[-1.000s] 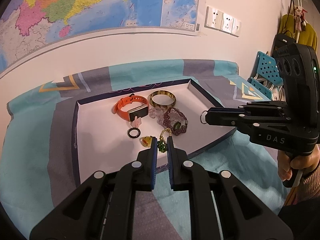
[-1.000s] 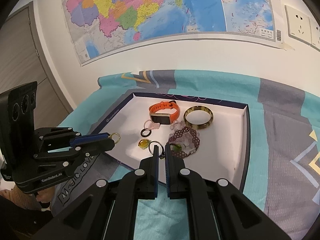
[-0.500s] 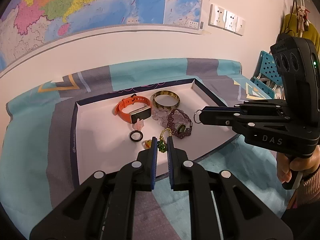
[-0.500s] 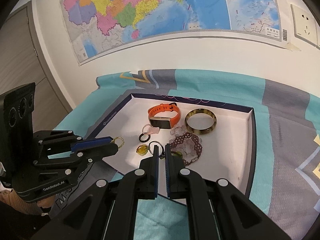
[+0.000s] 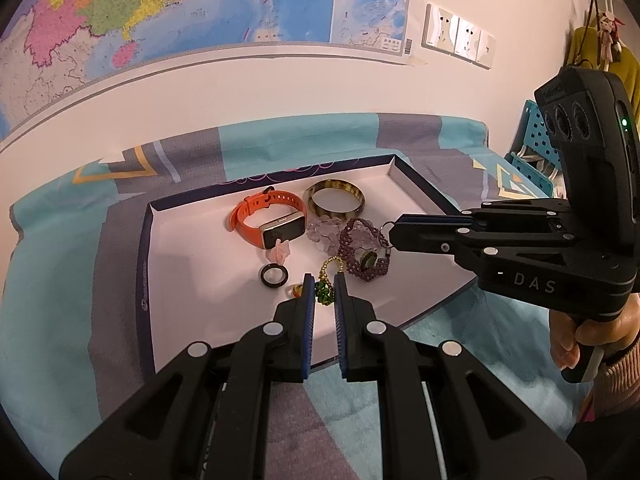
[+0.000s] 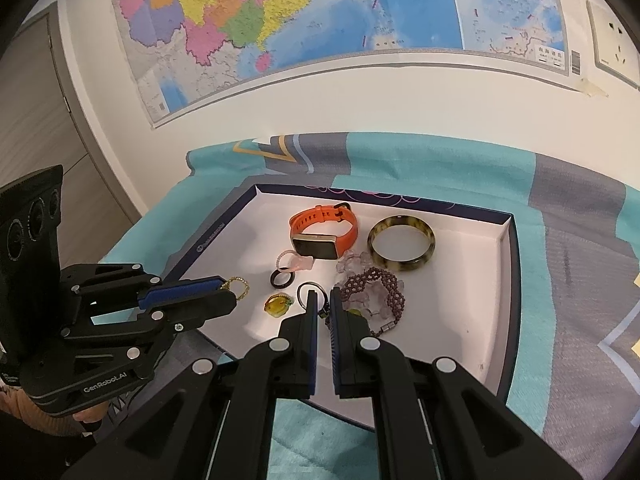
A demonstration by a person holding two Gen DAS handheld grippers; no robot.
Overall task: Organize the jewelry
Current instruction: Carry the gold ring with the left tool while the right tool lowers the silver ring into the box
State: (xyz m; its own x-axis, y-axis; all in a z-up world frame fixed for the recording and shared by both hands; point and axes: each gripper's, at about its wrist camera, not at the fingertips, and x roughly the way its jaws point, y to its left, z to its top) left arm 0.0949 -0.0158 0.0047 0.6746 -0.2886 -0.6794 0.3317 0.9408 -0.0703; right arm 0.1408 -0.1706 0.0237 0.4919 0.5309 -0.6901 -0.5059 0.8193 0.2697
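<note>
A white tray [image 5: 192, 280] with a dark rim holds an orange watch [image 5: 266, 216], a mottled bangle [image 5: 336, 200], a purple beaded bracelet [image 5: 362, 254], a black ring [image 5: 273, 275], a pink charm [image 5: 280, 254] and a yellow ring [image 6: 278, 305]. My left gripper [image 5: 323, 286] is shut on a gold chain with green beads [image 5: 325, 288] over the tray's near part. My right gripper [image 6: 323, 300] is shut on a silver key ring [image 6: 308, 292] above the beaded bracelet [image 6: 374, 290]. In the right wrist view the left gripper [image 6: 224, 286] shows the gold chain [image 6: 238, 286] at its tips.
The tray lies on a teal and grey patterned cloth [image 5: 60, 260] against a white wall with a map [image 5: 160, 8]. Wall sockets [image 5: 460, 36] sit at the right. A blue perforated crate [image 5: 532, 148] stands behind the right gripper.
Both grippers have moved forward over the tray, each still holding its piece. The right gripper's tip moved left toward the beaded bracelet.
</note>
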